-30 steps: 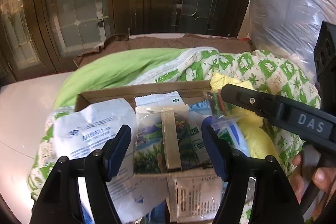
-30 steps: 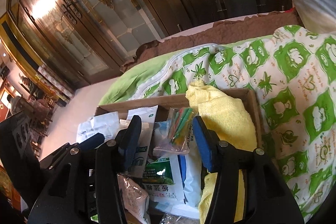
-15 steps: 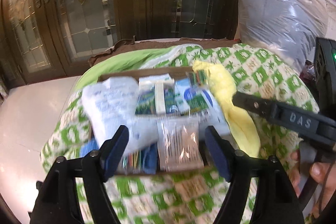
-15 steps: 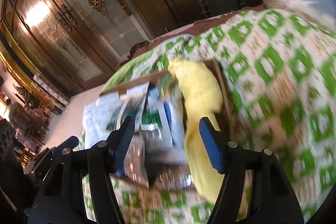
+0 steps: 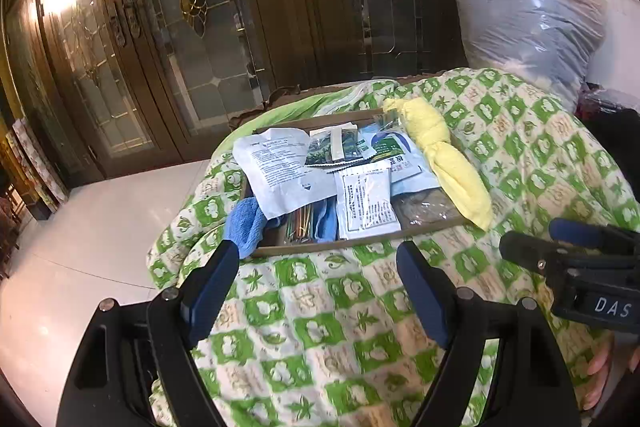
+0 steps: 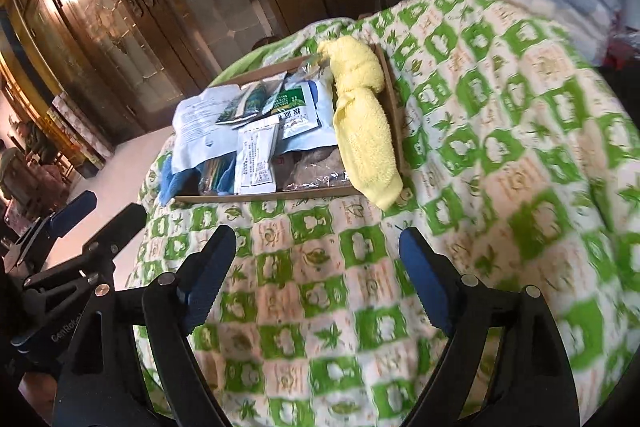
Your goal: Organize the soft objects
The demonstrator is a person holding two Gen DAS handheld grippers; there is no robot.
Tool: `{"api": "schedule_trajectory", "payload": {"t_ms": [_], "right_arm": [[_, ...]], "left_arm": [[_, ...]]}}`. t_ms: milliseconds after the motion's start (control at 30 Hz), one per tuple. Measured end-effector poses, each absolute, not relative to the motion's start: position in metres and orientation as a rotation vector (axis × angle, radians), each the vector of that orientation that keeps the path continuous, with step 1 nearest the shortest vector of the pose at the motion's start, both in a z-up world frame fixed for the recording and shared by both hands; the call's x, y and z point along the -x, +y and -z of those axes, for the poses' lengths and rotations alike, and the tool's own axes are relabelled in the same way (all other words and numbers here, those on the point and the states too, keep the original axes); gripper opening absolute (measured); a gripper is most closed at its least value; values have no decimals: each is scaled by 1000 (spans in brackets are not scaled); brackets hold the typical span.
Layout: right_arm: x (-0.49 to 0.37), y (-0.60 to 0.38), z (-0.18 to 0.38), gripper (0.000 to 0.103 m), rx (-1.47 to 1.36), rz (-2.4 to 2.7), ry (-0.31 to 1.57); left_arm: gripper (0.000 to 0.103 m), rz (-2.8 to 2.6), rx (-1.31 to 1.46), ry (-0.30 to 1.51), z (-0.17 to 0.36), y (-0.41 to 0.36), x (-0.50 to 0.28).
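While both jaws had just been opening with nothing between them, the left gripper (image 5: 318,267) and right gripper (image 6: 318,253) hung spread above the green-and-white patterned quilt (image 5: 360,307), near the shallow cardboard tray (image 5: 352,245) holding a rolled yellow towel (image 5: 444,163).

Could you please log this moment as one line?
left gripper open, empty | right gripper open, empty | yellow towel, packets in box

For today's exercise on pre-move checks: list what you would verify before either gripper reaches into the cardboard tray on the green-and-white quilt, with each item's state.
1. Left gripper empty, jaws open: ok.
2. Right gripper empty, jaws open: ok.
3. Rolled yellow towel fully inside shallow cardboard tray: not ok, end overhangs.
4. Crumpled blue cloth inside tray: not ok, spills over.
5. Tray sits flat on green-and-white patterned quilt: cannot tell.
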State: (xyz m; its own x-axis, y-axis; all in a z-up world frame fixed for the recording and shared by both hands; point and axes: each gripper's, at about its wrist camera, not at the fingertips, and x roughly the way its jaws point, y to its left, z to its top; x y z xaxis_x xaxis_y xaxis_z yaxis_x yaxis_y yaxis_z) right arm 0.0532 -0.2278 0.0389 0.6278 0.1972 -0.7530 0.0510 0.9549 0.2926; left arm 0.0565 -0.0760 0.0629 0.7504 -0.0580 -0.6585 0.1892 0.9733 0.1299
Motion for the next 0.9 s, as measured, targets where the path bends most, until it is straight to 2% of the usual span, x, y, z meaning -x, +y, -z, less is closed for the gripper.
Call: {"api": "schedule_trajectory", "payload": {"t_ms": [367, 900], "right_arm": [[-16, -214, -73, 85, -236, -70, 816], [-4, -214, -74, 85, -251, -69, 835]], "left_arm": [[81, 172, -158, 744, -75, -77, -32], [81, 137, -55, 750, -76, -57, -31]]}}
